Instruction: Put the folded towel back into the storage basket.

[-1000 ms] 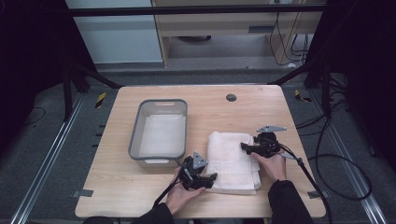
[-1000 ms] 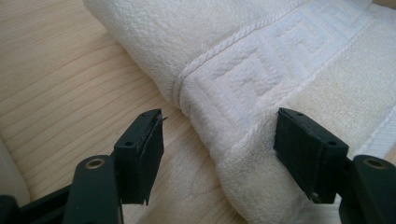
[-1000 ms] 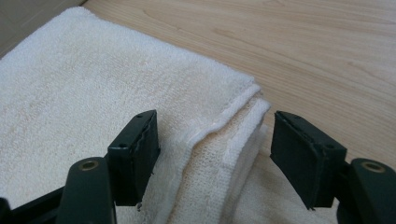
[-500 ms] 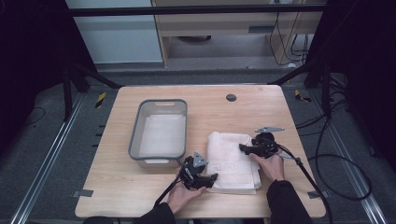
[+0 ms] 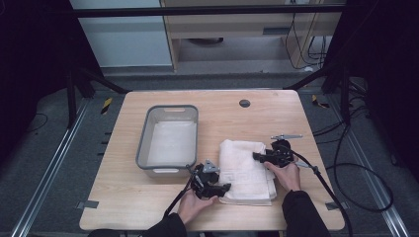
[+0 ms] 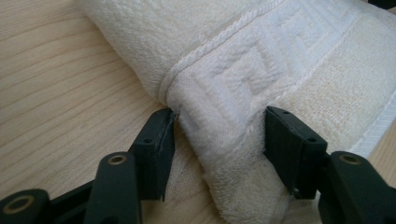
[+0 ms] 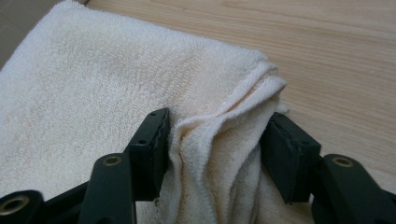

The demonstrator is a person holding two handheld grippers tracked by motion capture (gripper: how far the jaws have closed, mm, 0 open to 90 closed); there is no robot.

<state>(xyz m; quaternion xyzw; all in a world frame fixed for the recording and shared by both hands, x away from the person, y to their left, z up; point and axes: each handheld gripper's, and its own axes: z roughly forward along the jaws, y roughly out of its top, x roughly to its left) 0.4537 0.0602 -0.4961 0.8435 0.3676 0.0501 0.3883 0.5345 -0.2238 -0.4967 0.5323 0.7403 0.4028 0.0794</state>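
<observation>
High view: grey basin (image 5: 168, 140) just beside folded towel (image 5: 245, 170), left.

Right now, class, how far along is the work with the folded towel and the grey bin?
Done: the towel lies folded on the table beside the bin. In hand: the left claw and right claw have just been closing, each bunching towel between its pads, at opposite edges. Left, probably: lifting the towel; the bin may be its goal.

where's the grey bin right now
In the high view the grey bin sits on the left half of the table, just left of the folded towel and beyond the left gripper.
</observation>
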